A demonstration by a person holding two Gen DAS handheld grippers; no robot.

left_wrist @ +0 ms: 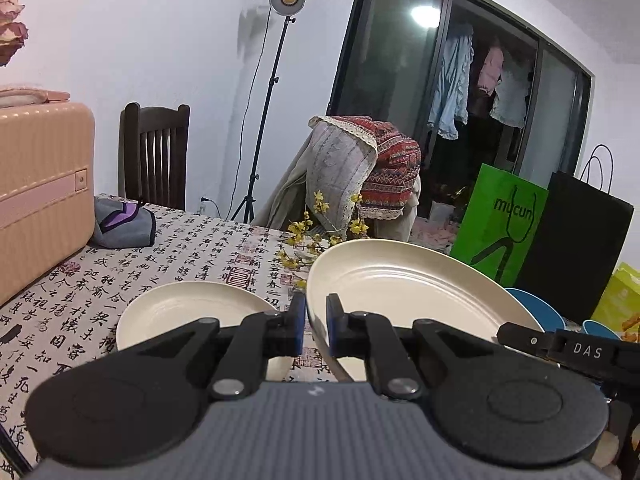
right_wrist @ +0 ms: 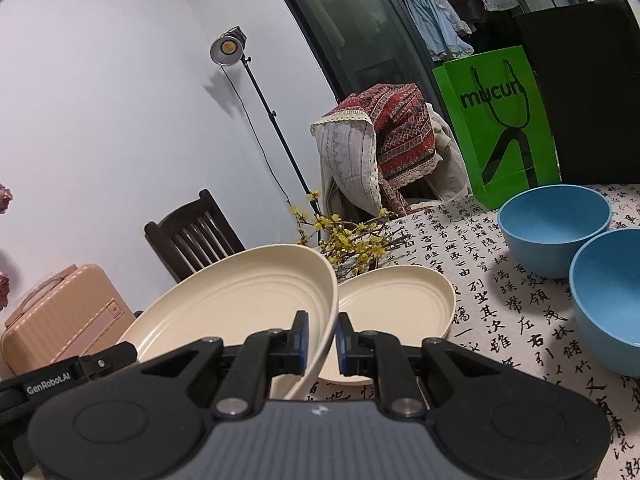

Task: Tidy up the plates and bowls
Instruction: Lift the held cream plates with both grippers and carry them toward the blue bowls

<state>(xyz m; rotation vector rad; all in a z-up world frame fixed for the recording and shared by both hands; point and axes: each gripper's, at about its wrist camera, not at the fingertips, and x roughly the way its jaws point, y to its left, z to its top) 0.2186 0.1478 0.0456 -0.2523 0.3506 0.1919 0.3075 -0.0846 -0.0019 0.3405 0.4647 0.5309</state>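
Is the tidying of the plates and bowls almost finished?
Not yet. Nothing looks stacked. Both grippers, left gripper and right gripper, pinch one cream plate off the table. Another cream plate lies flat, and two blue bowls sit side by side, unstacked.

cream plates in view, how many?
2. One plate is lifted and tilted, its rim pinched from both sides by the left tongs and right tongs. The other plate lies on the tablecloth beyond it. None seem hidden.
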